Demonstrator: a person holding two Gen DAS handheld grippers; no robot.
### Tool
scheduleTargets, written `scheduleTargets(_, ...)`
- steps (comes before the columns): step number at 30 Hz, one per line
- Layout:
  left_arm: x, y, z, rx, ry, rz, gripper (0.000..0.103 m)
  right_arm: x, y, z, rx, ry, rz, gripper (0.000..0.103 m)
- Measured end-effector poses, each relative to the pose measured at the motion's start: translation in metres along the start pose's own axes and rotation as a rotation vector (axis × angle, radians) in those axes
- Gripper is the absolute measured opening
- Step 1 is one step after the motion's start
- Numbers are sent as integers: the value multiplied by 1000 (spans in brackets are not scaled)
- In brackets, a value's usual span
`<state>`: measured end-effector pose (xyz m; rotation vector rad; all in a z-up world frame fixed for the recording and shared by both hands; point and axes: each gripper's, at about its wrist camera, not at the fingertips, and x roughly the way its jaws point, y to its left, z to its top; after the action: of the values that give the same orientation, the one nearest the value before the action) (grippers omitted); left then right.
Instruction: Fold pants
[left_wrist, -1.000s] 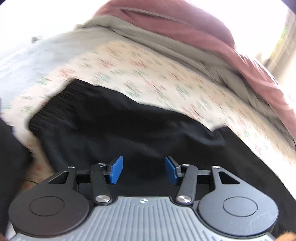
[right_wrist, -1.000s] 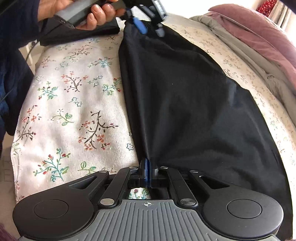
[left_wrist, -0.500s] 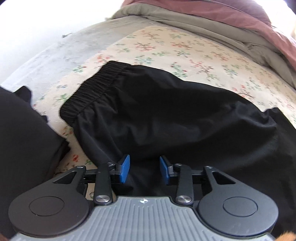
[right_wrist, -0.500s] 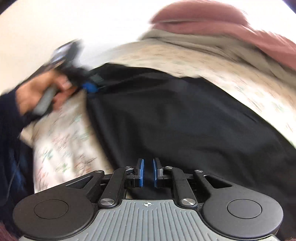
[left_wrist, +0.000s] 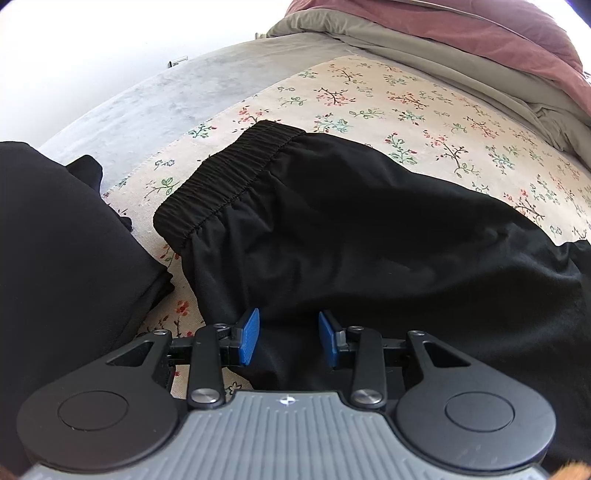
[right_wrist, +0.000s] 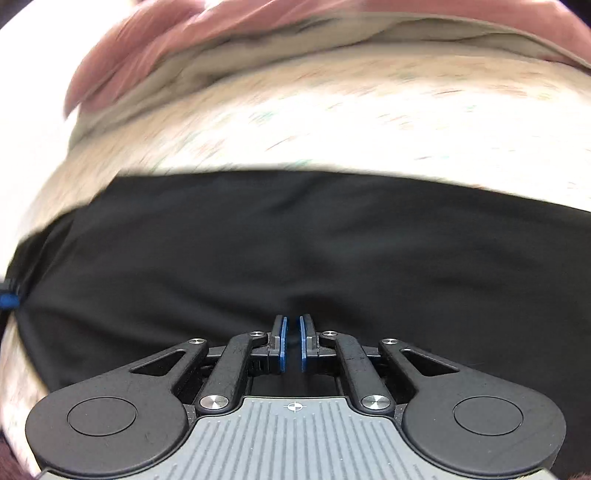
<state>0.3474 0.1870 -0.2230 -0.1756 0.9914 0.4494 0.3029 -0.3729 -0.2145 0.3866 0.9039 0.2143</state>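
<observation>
While the left gripper (left_wrist: 288, 338) is hovering with jaws spread over the black pants (left_wrist: 369, 229) lying on the floral sheet (left_wrist: 406, 107), the right gripper (right_wrist: 291, 341) is sitting slightly parted over blurred pants (right_wrist: 295, 236), gripping nothing.

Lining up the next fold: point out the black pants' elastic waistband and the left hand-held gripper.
black pants' elastic waistband (left_wrist: 225, 181): left wrist view, middle of the gathered band.
left hand-held gripper (left_wrist: 288, 338): left wrist view, midway between blue fingertips.
</observation>
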Motion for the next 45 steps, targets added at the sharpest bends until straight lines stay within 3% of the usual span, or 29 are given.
scheduleTargets(6,-1,-4,0,8,-8,30,52,-13,-80,-6,198,-197,-118,2)
scheduleTargets(9,-5,-6,1,-15,-5,51,52,-12,-100,-10,259,-291,-213,0)
scheduleTargets(13,-33,-17,2,-44,-104,61,51,-24,-112,-1,292,-329,-401,0)
scheduleTargets(15,-56,-34,-1,10,-204,42,53,-35,-120,1,302,-336,-468,18)
scheduleTargets(16,-65,-44,-3,47,-245,37,54,-48,-131,-4,305,-333,-463,22)
scheduleTargets(18,-78,-63,-12,106,-306,-20,59,-48,-119,-2,265,-312,-437,34)
scheduleTargets(22,-72,-105,-27,238,-281,-218,62,-31,-75,12,106,-286,-478,36)
scheduleTargets(24,-64,-128,-35,318,-259,-290,62,-29,-58,16,67,-280,-443,36)
scheduleTargets(26,-54,-150,-42,392,-236,-307,62,-25,-40,19,19,-268,-385,36)
scheduleTargets(28,-43,-169,-46,422,-158,-329,62,-20,-19,16,-53,-263,-347,36)
scheduleTargets(32,-25,-182,-37,364,-88,-316,69,0,0,11,-115,-183,-309,36)
scheduleTargets(33,-22,-180,-34,348,-88,-309,72,8,-4,9,-98,-154,-331,41)
scheduleTargets(35,-16,-177,-28,315,-91,-297,74,11,-19,4,-45,-182,-323,51)
scheduleTargets(36,-15,-175,-32,303,-93,-295,74,10,-24,4,-27,-187,-314,51)
scheduleTargets(37,-15,-174,-31,294,-94,-297,74,7,-28,5,-15,-188,-335,51)
scheduleTargets(40,-25,-175,-34,308,-101,-272,73,-1,-34,4,-37,-206,-606,53)
scheduleTargets(41,-31,-175,-33,323,-118,-279,73,-5,-38,3,-44,-210,-645,53)
scheduleTargets(45,-64,-182,-46,401,-205,-332,73,-35,-63,0,115,-239,-557,53)
